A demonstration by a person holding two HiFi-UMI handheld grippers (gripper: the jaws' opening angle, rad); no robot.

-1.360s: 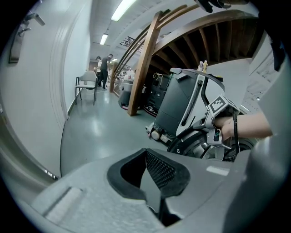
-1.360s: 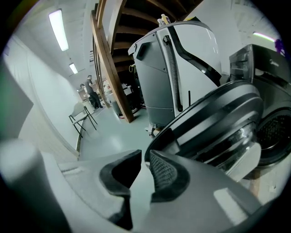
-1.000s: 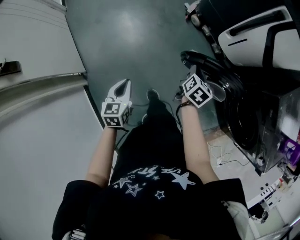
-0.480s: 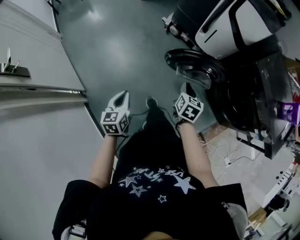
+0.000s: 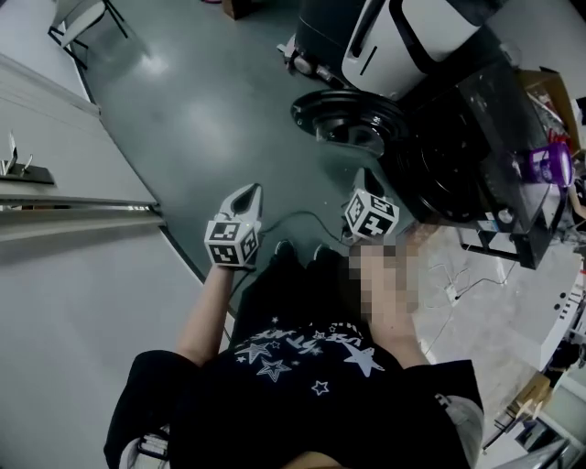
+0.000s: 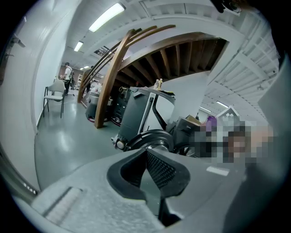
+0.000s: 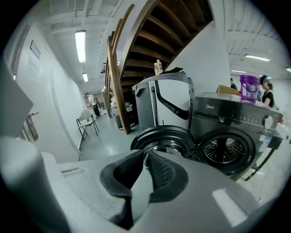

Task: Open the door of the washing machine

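The dark front-loading washing machine (image 5: 467, 137) stands at the right with its round door (image 5: 343, 114) swung wide open toward the floor space. The steel drum (image 7: 226, 152) shows through the opening. My right gripper (image 5: 369, 179) hovers short of the door, apart from it; its jaws are closing, tips almost together, with nothing between them (image 7: 146, 154). Further left my left gripper (image 5: 248, 191) hangs over the bare floor, shut and empty (image 6: 146, 150). The open door (image 6: 150, 136) also shows beyond its jaws.
A white and black appliance (image 5: 403, 37) stands next to the washer. A purple bottle (image 5: 547, 165) sits on the washer's top. Cables (image 5: 449, 284) lie on the floor at the right. A white wall with a handle (image 5: 18, 165) runs along the left, and a chair (image 5: 78, 18) stands far off.
Both grippers have drawn back from the washer and risen. The right gripper, close by the door's edge a second ago, is now apart from it. The door stands wide open.
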